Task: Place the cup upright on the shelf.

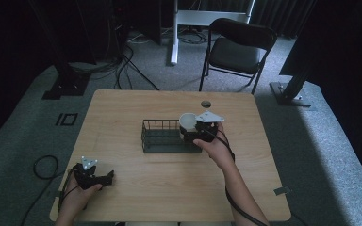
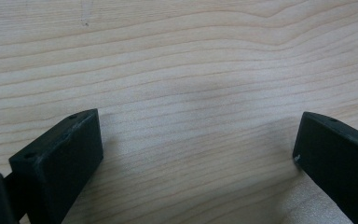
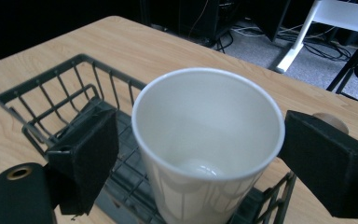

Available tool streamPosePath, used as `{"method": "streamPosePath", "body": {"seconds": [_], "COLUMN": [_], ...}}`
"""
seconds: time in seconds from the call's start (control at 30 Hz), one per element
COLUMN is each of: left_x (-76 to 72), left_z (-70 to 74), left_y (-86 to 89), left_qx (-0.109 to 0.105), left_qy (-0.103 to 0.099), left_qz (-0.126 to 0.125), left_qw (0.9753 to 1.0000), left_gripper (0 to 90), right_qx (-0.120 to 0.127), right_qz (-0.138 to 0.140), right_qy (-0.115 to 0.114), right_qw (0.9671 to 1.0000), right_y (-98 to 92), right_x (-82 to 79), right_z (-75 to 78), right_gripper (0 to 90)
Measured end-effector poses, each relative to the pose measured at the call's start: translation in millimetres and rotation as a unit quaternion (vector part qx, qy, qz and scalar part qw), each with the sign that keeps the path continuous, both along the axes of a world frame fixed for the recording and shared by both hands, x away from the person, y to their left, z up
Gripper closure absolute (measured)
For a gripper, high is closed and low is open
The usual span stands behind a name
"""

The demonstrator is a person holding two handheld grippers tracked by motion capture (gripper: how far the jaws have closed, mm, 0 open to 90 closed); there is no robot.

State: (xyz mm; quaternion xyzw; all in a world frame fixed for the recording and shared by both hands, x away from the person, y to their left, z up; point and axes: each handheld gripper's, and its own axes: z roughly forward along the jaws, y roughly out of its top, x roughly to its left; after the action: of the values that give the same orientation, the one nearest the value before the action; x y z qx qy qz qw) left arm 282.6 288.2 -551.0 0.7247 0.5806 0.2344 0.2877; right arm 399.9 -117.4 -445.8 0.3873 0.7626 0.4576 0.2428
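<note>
A white paper cup (image 1: 187,120) (image 3: 205,126) stands upright and empty at the right end of a black wire basket (image 1: 160,123) (image 3: 51,88) in the middle of the table. My right gripper (image 1: 192,131) (image 3: 200,154) is open with one jaw on each side of the cup. The right jaw is at the cup's wall, and a small gap shows by the left jaw. My left gripper (image 1: 106,179) (image 2: 196,140) rests open near the table's front left corner, with bare wood between its jaws.
The wooden table (image 1: 136,188) has a round cable hole (image 1: 206,103) at its back edge. A black folding chair (image 1: 235,49) and a white desk leg (image 1: 174,33) stand behind it. Cables lie on the grey carpet at the left (image 1: 45,165).
</note>
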Motion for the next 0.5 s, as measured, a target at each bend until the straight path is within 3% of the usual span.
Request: {"method": "streamPosePath", "body": {"seconds": [0.1,0.5], "left_x": [0.0,0.0], "left_z": [0.0,0.0], "left_y": [0.0,0.1], "left_qx": [0.0,0.0], "left_qy": [0.0,0.0], "left_qz": [0.0,0.0], "left_qw": [1.0,1.0], "left_gripper": [1.8,1.8], "right_qx": [-0.01,-0.009], "right_qz": [-0.002,-0.007], "right_qy": [-0.001,-0.003], "right_qw": [0.9999,0.9999], "right_y": [-2.0,-19.3], "right_x": [-2.5,-13.8], "right_z": [-1.4,-5.7], "right_gripper": [11.8,11.6]}}
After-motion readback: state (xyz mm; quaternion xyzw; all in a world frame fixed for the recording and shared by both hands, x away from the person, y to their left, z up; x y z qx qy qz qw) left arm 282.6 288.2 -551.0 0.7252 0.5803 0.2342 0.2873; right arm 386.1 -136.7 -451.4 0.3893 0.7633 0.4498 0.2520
